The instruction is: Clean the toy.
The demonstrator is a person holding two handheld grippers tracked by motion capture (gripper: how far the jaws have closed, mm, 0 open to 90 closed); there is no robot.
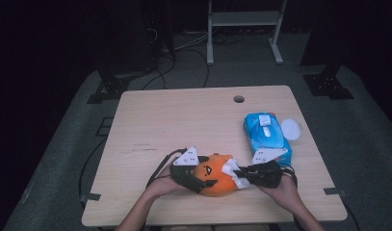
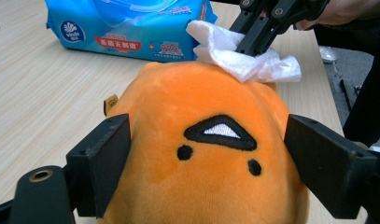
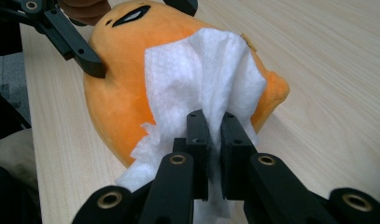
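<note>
Wiping step in hand: right tongs (image 3: 214, 140) pinched on white wet wipe (image 3: 201, 79), pressed on orange plush toy (image 2: 206, 154) at worktop (image 1: 184, 115) front edge. Left tongs (image 2: 206, 163) spread wide, bracing plush sides. Next, by judgement: drag wipe across, keep brace.

Your plush toy (image 1: 217, 175) sits at the bench (image 1: 184, 115) near edge | wipe (image 1: 234, 174) on its right side | wipes pack (image 1: 267, 136) behind, toward the right edge.
</note>
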